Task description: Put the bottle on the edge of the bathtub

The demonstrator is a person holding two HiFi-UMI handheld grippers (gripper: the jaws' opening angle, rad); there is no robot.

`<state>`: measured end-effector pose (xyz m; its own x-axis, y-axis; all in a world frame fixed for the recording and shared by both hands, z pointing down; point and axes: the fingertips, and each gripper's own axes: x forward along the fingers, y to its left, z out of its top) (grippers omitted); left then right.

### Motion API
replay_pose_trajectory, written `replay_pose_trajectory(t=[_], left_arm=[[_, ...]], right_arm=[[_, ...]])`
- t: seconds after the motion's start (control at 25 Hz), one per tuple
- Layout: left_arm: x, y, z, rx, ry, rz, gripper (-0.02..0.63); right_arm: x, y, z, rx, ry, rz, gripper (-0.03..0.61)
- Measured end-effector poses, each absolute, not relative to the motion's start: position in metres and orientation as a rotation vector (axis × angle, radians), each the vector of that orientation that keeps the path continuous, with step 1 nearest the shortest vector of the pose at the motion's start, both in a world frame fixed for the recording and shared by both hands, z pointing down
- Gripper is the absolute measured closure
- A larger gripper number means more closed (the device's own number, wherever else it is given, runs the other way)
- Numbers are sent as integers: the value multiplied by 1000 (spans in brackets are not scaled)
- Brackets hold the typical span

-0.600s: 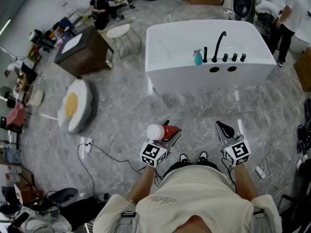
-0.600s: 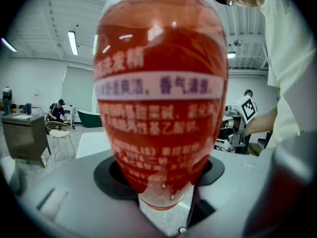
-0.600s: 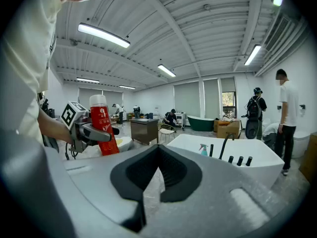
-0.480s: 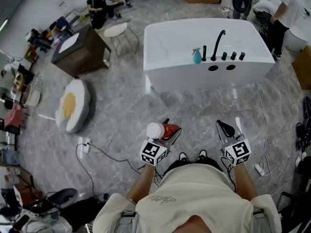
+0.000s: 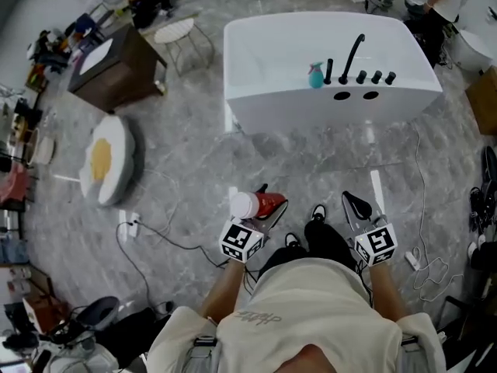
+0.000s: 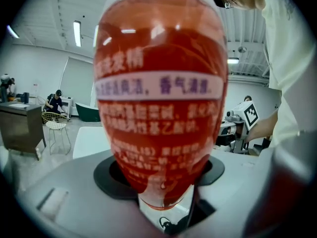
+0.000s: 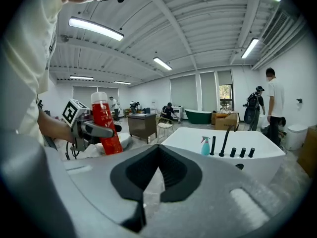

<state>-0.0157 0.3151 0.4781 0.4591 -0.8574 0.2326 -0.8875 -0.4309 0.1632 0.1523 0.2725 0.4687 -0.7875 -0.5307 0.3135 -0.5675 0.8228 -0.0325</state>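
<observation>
Bottle (image 5: 258, 206), red with a white cap, is clamped across its body in the left hand-held gripper (image 5: 268, 208), lying tipped over and carried above the floor, well apart from the bathtub (image 5: 264, 93). We judge this the carry step; nothing is placed yet. Right hand-held gripper (image 5: 356, 202) has its jaws together and holds nothing. Next we'd walk up, turn the bottle upright and set it on the flat tub edge. The teal spray bottle (image 5: 315, 76), faucet (image 5: 351, 57) and knobs crowd that ledge, so aim for bare rim beside them. Cables (image 5: 167, 238) trail on the floor to our left, off the direct path.
</observation>
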Motion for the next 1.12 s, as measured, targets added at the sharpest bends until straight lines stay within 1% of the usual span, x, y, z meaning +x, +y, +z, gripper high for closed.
replay_pose_trajectory(t=[0.32, 0.84, 1.12], left_arm=[[-36, 255, 489, 2394, -1516, 228, 313], [-36, 86, 451, 2411, -1521, 199, 313], [-45, 50, 456, 2413, -1495, 262, 313]], right_arm=[[119, 210, 490, 746, -2742, 212, 578], [105, 39, 481, 718, -2806, 192, 578], [83, 12, 488, 665, -2798, 238, 578]])
